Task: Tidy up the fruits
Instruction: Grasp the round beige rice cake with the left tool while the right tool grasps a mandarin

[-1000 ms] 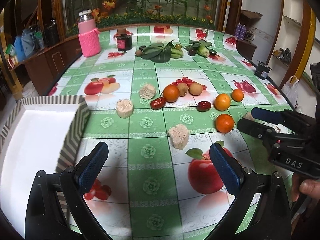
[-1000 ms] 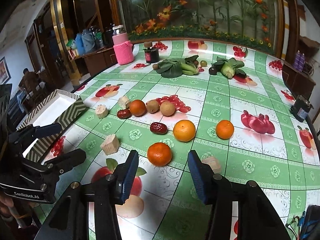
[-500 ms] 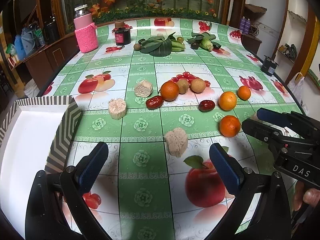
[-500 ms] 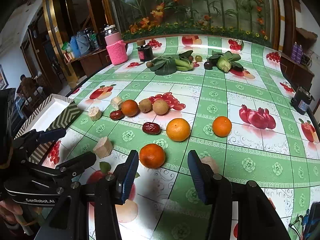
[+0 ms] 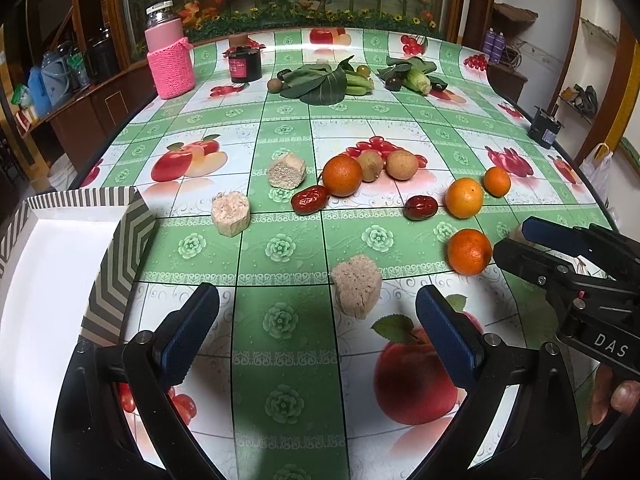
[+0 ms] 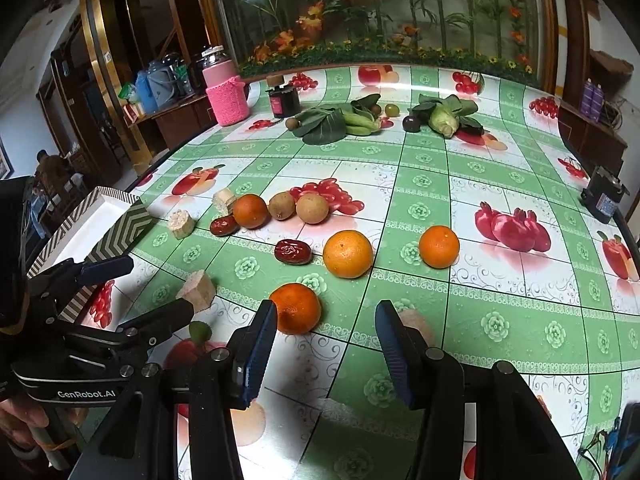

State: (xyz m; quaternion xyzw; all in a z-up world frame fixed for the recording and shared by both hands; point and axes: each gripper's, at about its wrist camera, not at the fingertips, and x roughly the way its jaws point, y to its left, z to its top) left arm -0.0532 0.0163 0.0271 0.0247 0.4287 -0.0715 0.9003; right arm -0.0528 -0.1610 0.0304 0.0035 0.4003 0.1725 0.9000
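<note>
Nearest orange (image 6: 298, 307) sits just ahead of the right gripper (image 6: 326, 346), a bit left of centre, almost touching its left finger; jaws wide apart, empty; left gripper (image 5: 318, 326) also open, further off, facing a beige chunk (image 5: 357, 290); so right's the closer one.

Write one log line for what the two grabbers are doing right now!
left gripper: open, empty | right gripper: open, near orange | tray: no fruit

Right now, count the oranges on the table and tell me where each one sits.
4. One nearest the right tongs; a larger one behind it beside a red date; a small one farther right; one left by the kiwi. None appears hidden.
</note>
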